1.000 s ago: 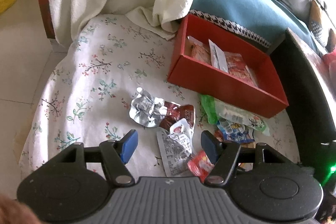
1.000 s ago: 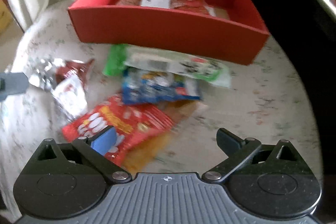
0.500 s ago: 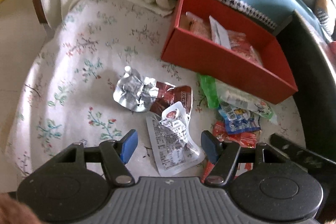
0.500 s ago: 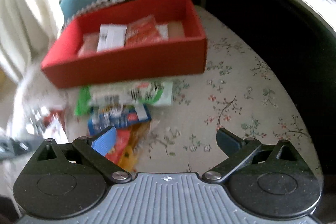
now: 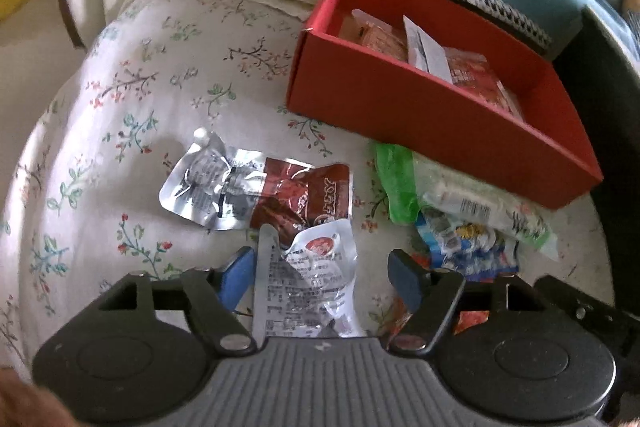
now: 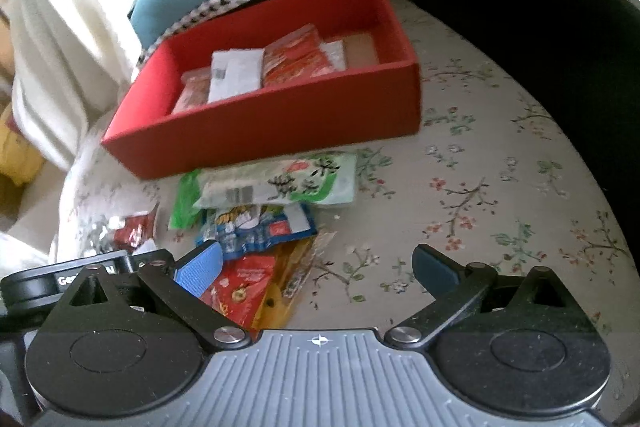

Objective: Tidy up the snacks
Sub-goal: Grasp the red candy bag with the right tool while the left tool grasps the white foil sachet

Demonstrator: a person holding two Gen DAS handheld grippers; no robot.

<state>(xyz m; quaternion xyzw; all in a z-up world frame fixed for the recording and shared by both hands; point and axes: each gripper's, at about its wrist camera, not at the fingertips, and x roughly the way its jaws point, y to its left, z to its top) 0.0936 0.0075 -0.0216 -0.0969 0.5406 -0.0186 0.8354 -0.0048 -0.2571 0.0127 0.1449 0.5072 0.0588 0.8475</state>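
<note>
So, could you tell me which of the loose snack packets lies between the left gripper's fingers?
The clear white-printed packet, lying between the open left gripper fingers. The brown-and-silver pouch lies beyond; green and blue packets sit rightward.

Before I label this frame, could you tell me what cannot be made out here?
- Left wrist view: the lower end of the clear packet is hidden behind the left gripper.
- Left wrist view: the box wall hides part of its contents.
- Right wrist view: the orange packet is partly under the blue packet; print is blurred.
</note>
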